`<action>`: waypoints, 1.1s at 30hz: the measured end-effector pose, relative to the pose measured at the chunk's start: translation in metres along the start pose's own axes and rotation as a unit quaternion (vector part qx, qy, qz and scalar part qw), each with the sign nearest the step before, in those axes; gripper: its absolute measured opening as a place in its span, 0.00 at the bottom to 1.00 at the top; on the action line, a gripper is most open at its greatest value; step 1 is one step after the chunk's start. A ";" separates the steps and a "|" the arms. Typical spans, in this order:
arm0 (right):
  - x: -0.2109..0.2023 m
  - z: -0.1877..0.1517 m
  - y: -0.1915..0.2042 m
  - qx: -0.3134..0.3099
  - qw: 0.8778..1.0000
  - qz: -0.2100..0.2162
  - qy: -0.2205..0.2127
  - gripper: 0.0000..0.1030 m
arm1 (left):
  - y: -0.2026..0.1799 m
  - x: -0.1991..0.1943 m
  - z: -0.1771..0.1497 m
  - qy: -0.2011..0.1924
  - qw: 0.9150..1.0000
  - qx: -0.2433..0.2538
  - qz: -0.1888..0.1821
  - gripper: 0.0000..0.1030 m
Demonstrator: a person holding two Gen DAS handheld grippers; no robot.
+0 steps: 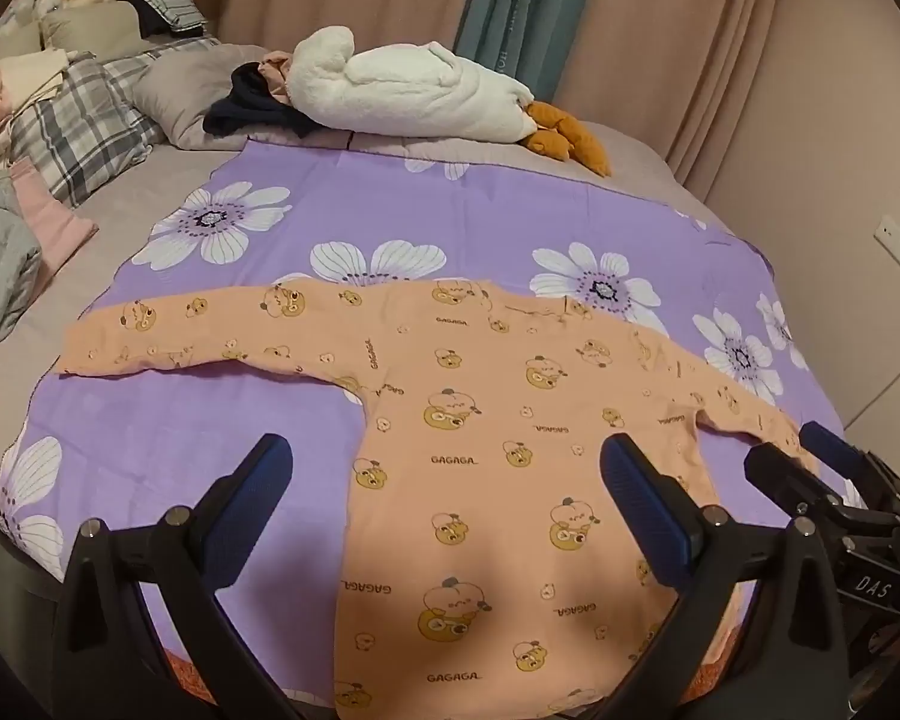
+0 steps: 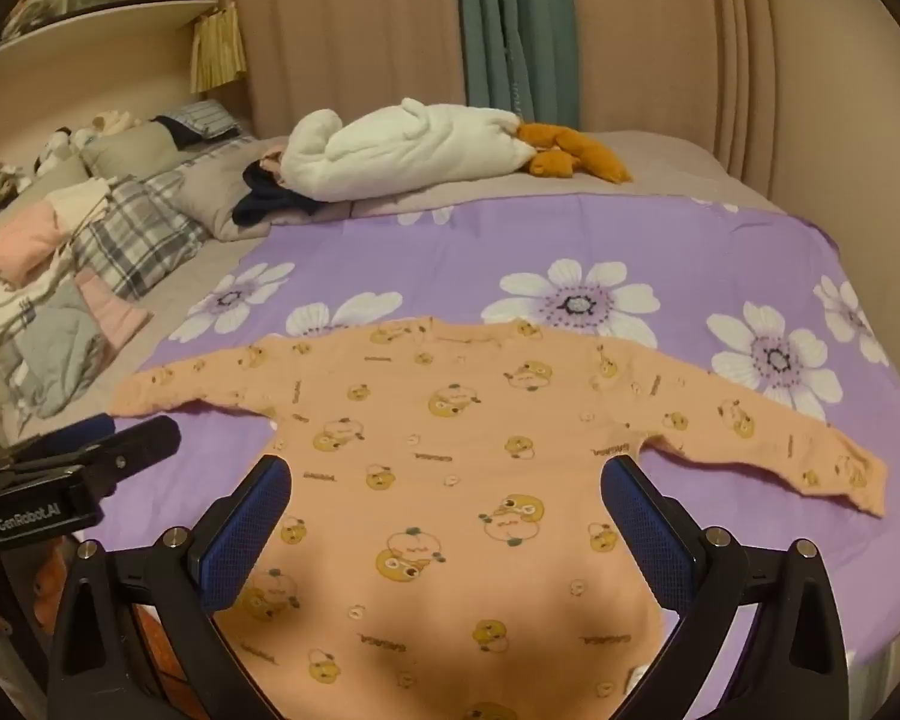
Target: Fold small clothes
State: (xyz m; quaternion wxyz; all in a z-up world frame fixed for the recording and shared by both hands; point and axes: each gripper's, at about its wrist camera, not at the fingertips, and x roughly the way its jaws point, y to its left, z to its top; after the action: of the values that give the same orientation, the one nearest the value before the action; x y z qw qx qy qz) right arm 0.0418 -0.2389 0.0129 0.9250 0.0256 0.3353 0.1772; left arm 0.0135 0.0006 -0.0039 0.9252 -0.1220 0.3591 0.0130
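Soft peach printed shirt [image 1: 510, 450] spread flat, sleeves outstretched, left claw [image 1: 447, 480] and right claw [image 2: 447, 498] wide apart, empty

Left claw [image 1: 444, 474] and right claw [image 2: 447, 477]: black curved arms, blue meshed pads, silver screws; white "DAS" and "GenRobot.AI" lettering on their bodies.

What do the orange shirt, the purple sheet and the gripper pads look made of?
Orange shirt: soft matte knit, likely cotton; it drapes flat, with fuzzy sleeve edges.
Purple sheet: thin woven fabric, matte, showing creases and a printed flower pattern.
Pads: blue, with a fine grid texture, probably rubber or foam on black plastic fingers.
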 end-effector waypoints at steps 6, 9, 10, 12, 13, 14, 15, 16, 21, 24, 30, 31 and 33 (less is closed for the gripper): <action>0.003 0.000 0.000 0.008 1.000 -0.012 0.008 0.99 | 0.003 0.002 -0.002 -0.021 1.000 0.010 0.014 0.99; 0.007 0.000 -0.002 0.013 1.000 -0.012 0.016 0.99 | 0.002 0.003 -0.002 -0.027 0.999 0.024 0.029 1.00; 0.008 0.000 -0.003 0.015 1.000 -0.013 0.017 0.99 | 0.001 0.003 -0.002 -0.027 0.999 0.032 0.029 1.00; 0.008 0.000 -0.003 0.017 1.000 -0.014 0.018 0.99 | 0.000 0.004 -0.002 -0.020 0.999 0.043 0.028 1.00; 0.008 0.000 -0.002 0.018 1.000 -0.016 0.019 0.99 | 0.001 0.005 -0.002 -0.017 0.999 0.044 0.024 1.00; 0.009 -0.001 -0.002 0.018 0.999 -0.017 0.020 0.99 | -0.002 0.005 -0.003 -0.016 0.999 0.044 0.018 1.00; 0.009 -0.001 -0.003 0.019 0.999 -0.018 0.020 0.99 | -0.002 0.005 -0.003 -0.014 0.999 0.043 0.007 1.00; 0.010 -0.001 -0.003 0.019 0.999 -0.018 0.022 0.99 | -0.004 0.004 -0.004 -0.013 0.999 0.043 -0.001 1.00; 0.011 -0.002 -0.003 0.021 0.999 -0.023 0.024 0.99 | -0.013 0.006 -0.002 -0.004 0.998 0.058 -0.025 1.00; 0.010 -0.003 -0.005 0.025 0.999 -0.024 0.021 0.99 | -0.015 0.007 -0.001 0.001 0.998 0.055 -0.029 1.00; 0.008 -0.004 -0.009 0.033 0.999 -0.035 0.018 0.99 | -0.015 0.006 -0.002 0.001 0.998 0.040 -0.039 1.00; 0.008 -0.004 -0.009 0.035 0.999 -0.036 0.018 0.99 | -0.015 0.007 -0.002 0.002 0.998 0.039 -0.041 1.00; 0.008 -0.004 -0.010 0.036 0.999 -0.035 0.019 0.99 | -0.013 0.007 -0.002 0.005 0.998 0.033 -0.047 1.00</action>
State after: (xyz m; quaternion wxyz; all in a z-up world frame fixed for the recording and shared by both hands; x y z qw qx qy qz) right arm 0.0481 -0.2455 0.0037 0.9226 0.0440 0.3596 0.1326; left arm 0.0189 -0.0129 -0.0074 0.9265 -0.1083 0.3579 -0.0425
